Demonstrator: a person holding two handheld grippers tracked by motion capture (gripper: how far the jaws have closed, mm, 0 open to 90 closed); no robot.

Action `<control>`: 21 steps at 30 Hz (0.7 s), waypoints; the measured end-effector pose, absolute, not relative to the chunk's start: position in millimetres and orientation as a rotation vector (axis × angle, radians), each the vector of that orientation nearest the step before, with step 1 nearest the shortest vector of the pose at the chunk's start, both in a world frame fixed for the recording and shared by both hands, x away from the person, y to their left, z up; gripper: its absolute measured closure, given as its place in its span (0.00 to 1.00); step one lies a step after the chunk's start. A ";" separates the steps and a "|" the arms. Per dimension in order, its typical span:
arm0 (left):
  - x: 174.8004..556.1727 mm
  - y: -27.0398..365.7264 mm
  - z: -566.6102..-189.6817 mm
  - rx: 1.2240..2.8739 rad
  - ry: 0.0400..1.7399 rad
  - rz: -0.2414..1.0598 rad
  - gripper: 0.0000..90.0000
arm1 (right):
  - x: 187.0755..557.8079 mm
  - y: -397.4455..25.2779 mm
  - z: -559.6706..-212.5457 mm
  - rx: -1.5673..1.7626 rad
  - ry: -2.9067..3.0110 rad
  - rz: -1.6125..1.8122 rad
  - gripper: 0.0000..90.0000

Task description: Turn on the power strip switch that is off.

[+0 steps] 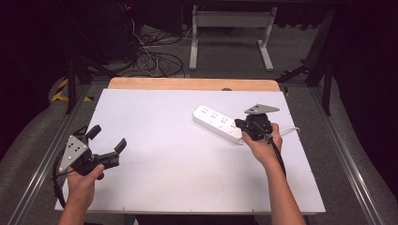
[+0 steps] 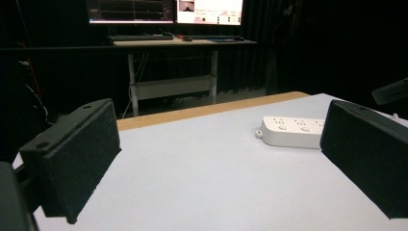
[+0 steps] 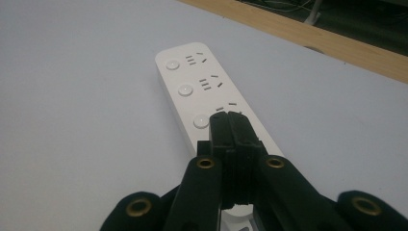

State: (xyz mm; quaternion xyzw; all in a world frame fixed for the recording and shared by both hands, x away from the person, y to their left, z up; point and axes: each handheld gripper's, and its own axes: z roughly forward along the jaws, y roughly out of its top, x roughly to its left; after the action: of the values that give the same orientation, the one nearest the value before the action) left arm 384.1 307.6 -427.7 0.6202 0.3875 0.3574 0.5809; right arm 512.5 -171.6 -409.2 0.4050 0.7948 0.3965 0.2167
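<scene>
1. Here the right gripper [image 1: 240,124] hangs over the near end of a white power strip [image 1: 218,123], which lies flat and slantwise on the right half of the white worktop [image 1: 178,154], toward its far edge.
2. Its fingers [image 3: 230,132] are pressed together with nothing between them, and their joined tip points down at the strip's top face by the third round button [image 3: 200,121]. That pose suits pressing a switch rather than grasping; whether the tip touches the casing cannot be told.
3. The left gripper [image 1: 105,140] is held low at the worktop's near left corner, well apart from the strip, its fingers [image 2: 79,159] spread wide on nothing. It seems parked out of the way, or kept ready to steady the strip should it slide.
4. The right gripper view gives the detail that the high view lacks: three round buttons in a row, each beside a set of socket slots [image 3: 211,83], and the closed tip right beside the nearest one.
5. The left gripper view looks from low down along the worktop, showing the strip's far end [image 2: 288,131] side-on and its thickness, with a desk and lit monitors [image 2: 166,10] behind.
6. The high view alone takes in both hands, and the strip's white cable [image 1: 291,131] trailing off to the right.
</scene>
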 end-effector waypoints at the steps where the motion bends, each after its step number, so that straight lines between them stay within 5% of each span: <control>1: 384.3 307.5 -427.8 1.449 0.906 0.836 0.01 | 512.5 -171.6 -409.2 1.122 2.202 1.099 1.00; 21: 385.2 307.4 -428.6 1.457 0.900 0.829 0.02 | 530.5 -155.5 -425.8 1.159 2.276 1.005 1.00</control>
State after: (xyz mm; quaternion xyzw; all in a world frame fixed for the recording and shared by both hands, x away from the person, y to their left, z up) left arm 385.2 307.4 -428.6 0.6235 0.3850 0.3548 0.5807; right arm 530.5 -155.5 -425.8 0.4139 0.8130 0.3590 0.1971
